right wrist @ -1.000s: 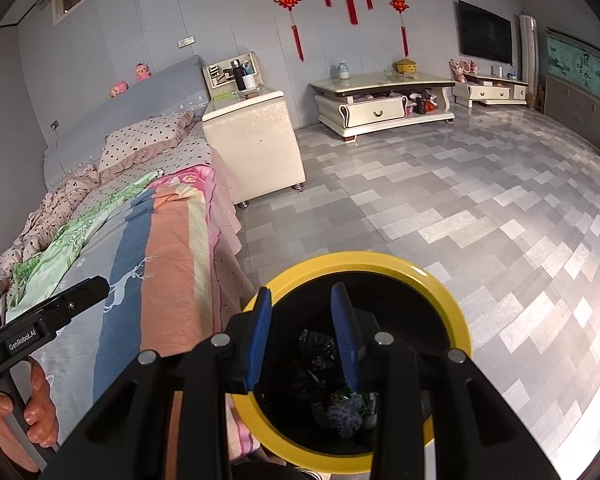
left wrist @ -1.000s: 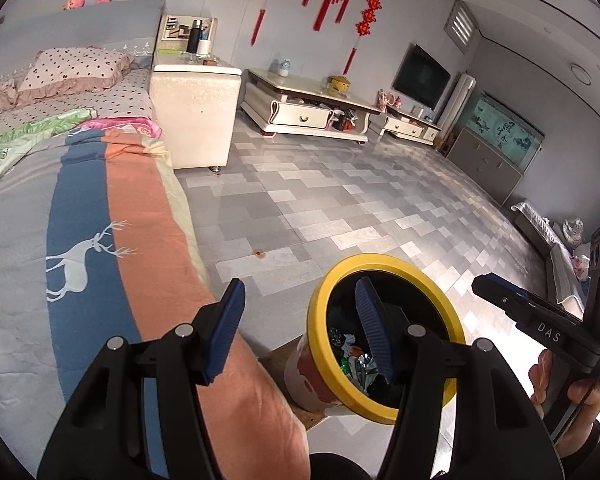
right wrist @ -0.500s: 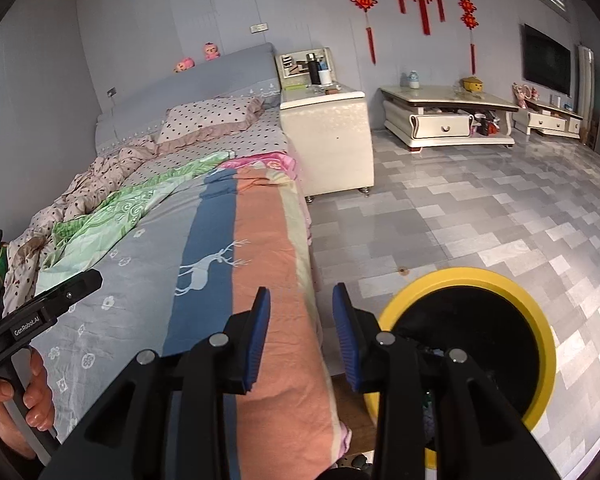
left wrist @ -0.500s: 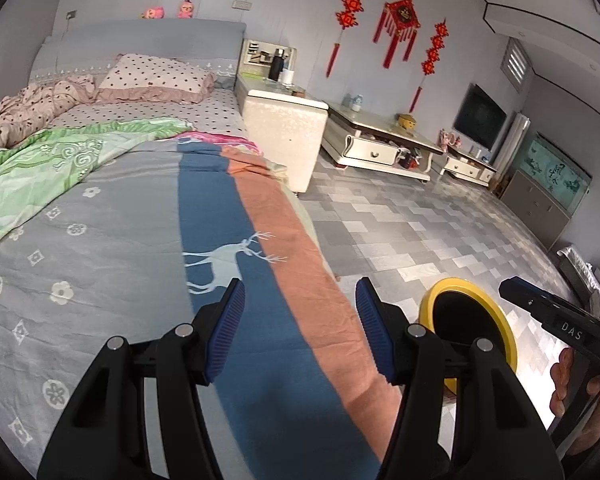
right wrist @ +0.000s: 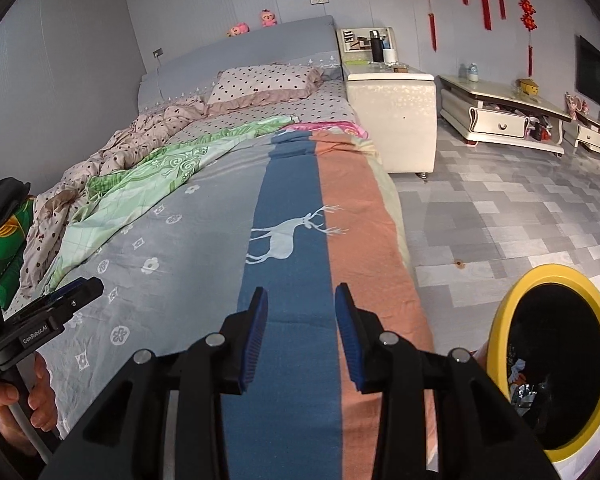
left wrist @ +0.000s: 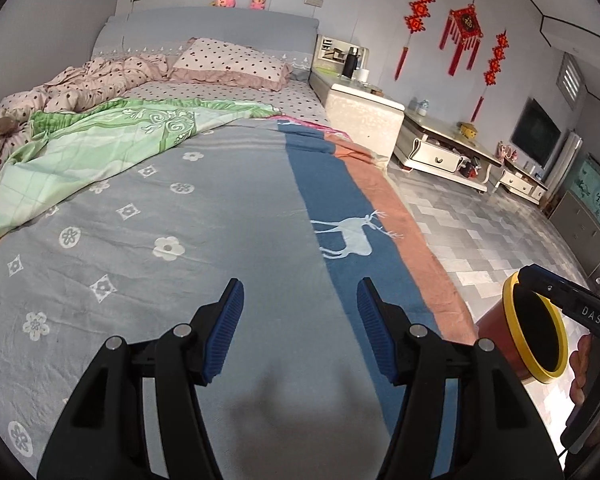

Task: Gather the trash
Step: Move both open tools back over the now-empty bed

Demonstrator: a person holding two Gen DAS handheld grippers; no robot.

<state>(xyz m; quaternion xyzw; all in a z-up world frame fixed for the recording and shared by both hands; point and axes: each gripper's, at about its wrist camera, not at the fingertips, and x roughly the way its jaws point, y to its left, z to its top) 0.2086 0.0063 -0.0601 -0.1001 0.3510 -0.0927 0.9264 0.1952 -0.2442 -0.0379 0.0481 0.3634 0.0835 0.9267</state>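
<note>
You are swinging both grippers away from the yellow-rimmed round trash bin (right wrist: pixel 556 360) on the floor by the bed's right edge, over the grey, blue and orange bedspread (left wrist: pixel 220 220). The left gripper (left wrist: pixel 299 330) and right gripper (right wrist: pixel 301 338) fingers are hanging released and empty. No trash is showing here, so you are probably searching.

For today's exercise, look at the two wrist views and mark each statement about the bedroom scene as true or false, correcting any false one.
1. Both grippers are empty. True: nothing sits between the jaws of the left gripper or the right gripper.
2. The bin has a red rim. False: its rim is yellow.
3. The bin stands on the bed. False: it stands on the floor beside the bed.
4. A white deer is printed on the blanket's blue stripe. True.
5. The bin holds some trash. True.
</note>
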